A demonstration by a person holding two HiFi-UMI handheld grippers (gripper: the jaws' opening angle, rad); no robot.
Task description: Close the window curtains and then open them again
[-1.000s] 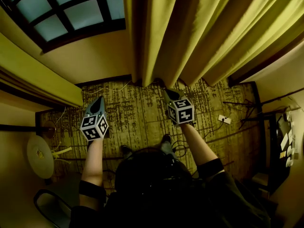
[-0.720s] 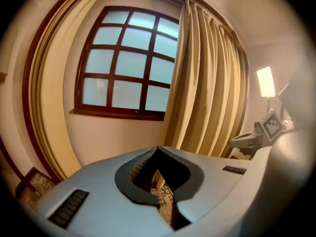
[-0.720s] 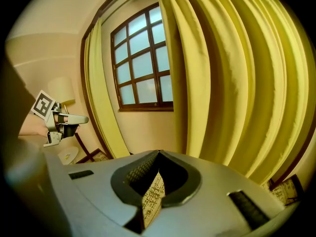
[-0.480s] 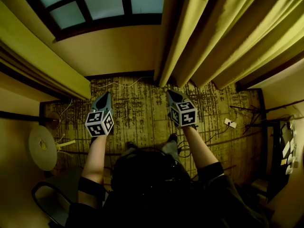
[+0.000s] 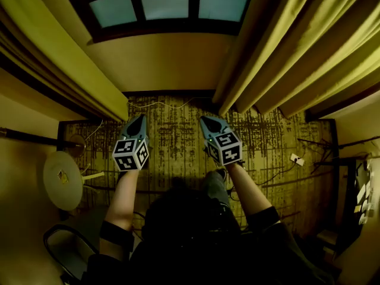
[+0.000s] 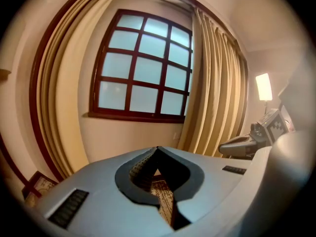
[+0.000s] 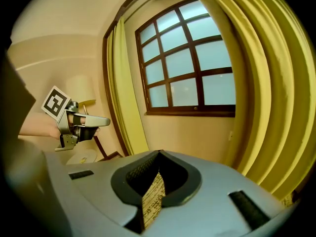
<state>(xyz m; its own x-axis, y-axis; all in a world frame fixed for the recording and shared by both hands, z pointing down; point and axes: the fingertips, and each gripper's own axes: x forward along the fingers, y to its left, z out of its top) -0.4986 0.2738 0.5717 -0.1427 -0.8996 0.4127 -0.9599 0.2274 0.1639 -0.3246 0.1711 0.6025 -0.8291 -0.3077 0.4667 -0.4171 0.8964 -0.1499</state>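
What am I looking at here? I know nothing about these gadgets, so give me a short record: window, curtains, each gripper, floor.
window: panes uncovered between the two curtains
left curtain: gathered at the window's left side
right curtain: gathered in folds at the window's right side
left gripper: shut, nothing between its jaws, apart from both curtains
right gripper: shut, empty, close to the right curtain's edge but not gripping it
rug: patterned, on the floor below both grippers
round table: at the person's left

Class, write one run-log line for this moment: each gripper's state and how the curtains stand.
left gripper: shut, empty | right gripper: shut, empty | curtains: drawn apart | window: uncovered
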